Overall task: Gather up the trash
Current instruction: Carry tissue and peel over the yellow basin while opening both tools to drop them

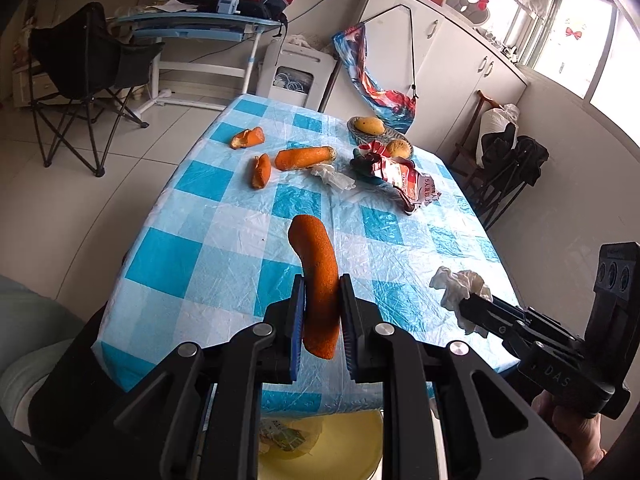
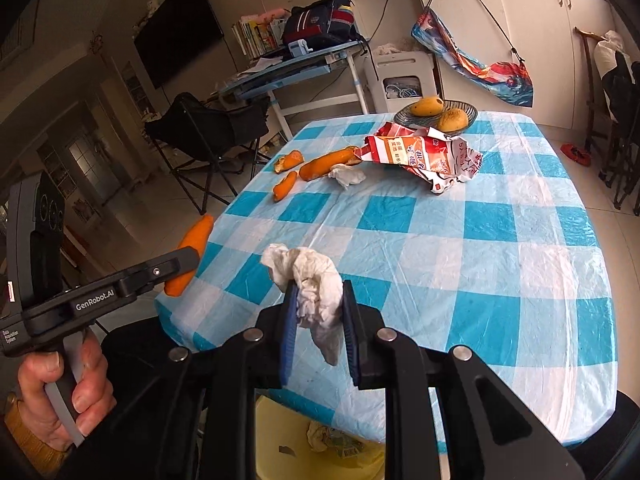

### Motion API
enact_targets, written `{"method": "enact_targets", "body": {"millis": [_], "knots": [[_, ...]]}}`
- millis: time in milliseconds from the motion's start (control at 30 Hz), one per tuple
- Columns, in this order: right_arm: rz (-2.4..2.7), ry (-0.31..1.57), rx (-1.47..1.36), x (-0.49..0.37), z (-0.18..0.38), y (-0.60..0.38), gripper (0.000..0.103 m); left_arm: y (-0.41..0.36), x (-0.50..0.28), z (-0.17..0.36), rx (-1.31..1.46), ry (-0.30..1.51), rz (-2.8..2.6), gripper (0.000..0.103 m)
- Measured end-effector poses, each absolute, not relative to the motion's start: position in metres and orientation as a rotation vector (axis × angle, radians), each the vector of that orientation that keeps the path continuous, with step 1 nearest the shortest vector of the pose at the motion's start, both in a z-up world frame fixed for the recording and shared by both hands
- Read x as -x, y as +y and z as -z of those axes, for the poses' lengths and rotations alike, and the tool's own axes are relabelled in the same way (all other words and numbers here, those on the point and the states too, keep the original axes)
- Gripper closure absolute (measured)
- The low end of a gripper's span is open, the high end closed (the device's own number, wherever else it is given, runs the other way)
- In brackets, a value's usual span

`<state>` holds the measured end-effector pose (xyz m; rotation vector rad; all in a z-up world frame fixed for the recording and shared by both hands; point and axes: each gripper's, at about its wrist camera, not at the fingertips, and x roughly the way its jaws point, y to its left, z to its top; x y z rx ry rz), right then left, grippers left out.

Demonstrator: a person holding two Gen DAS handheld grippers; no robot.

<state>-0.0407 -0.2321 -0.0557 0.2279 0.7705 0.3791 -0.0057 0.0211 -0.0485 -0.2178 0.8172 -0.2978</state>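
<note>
Left wrist view: the left tool (image 1: 322, 312) is clamped shut on an orange peel strip (image 1: 316, 280), held clear of the worktop (image 1: 224, 216). The strip's long axis runs roughly along the tool's pointing line, one end projecting beyond the fingertips, the other hanging below the pads. The yellow bin (image 1: 344, 444) lies directly below and behind the tool, at the near worktop edge.

Right wrist view: the right tool (image 2: 320, 320) is nearly closed, its pads pressing a crumpled white tissue (image 2: 310, 280), also lifted off the worktop. The bin (image 2: 320, 440) sits beneath this tool, already holding some scraps.

Both tools are angled downward over the near edge, side by side. Judgement: the coming move is a short pull back and down to the bin; both hands appear equally near.

Remaining on the worktop, well apart from both tools: more peel pieces (image 1: 304, 158), a small tissue (image 1: 334, 176), a torn snack wrapper (image 2: 424, 156), and a fruit bowl (image 2: 460, 110).
</note>
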Motion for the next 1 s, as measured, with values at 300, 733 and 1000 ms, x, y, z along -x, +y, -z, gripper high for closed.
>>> {"method": "enact_targets", "body": {"millis": [300, 733, 1000], "knots": [[-0.421, 0.794, -0.191, 0.082, 0.062, -0.212, 0.081, 0.024, 0.045, 0.047, 0.219, 0.814, 0.305, 0.086], [-0.414, 0.890, -0.170, 0.122, 0.105, -0.203, 0.074, 0.011, 0.099, 0.071, 0.150, 0.891, 0.311, 0.086], [-0.387, 0.886, -0.187, 0.130, 0.113, -0.214, 0.064, 0.014, 0.114, 0.083, 0.110, 0.922, 0.276, 0.075]]}}
